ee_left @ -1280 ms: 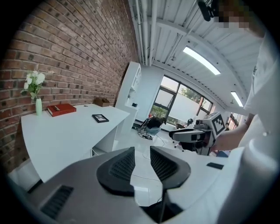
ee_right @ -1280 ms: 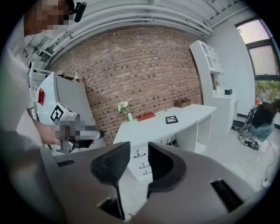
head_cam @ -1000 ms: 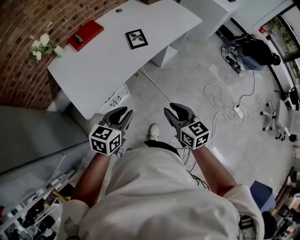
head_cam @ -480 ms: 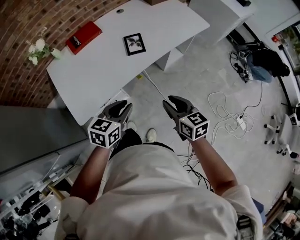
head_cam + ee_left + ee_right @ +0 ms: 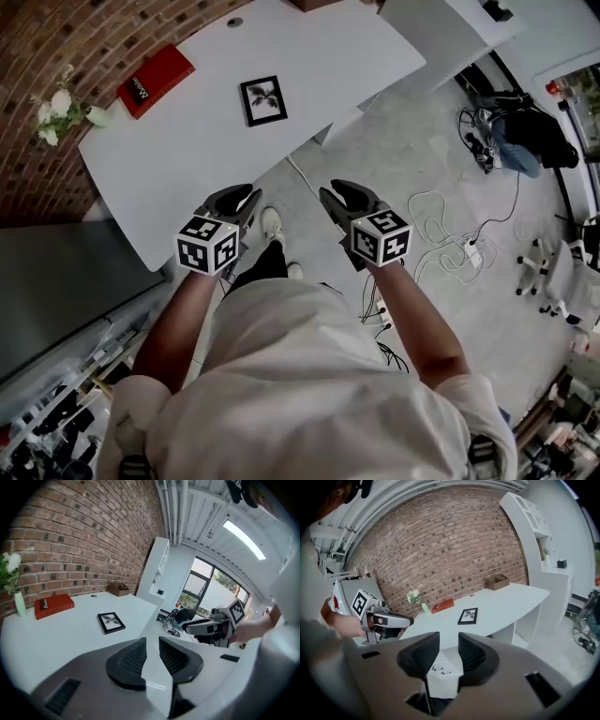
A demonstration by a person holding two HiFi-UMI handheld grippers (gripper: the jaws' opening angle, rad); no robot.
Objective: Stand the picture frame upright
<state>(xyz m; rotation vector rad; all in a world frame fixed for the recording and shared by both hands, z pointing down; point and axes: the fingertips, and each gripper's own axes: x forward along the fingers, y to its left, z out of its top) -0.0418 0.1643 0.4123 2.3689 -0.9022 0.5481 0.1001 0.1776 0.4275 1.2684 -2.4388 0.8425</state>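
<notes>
A red book is laid flat on the white desk, beside a brick wall. White flowers are seen at the desk's end. Cables are strewn across the grey floor.

The person is holding both grippers out ahead of the body, side by side and apart, each pointing forward and somewhat down. The left gripper is showing a narrow gap between its jaws, which have just been closing, with nothing between them. The right gripper is holding its jaws a similar gap apart, also empty. The left forearm and right forearm are reaching forward, bare.
</notes>
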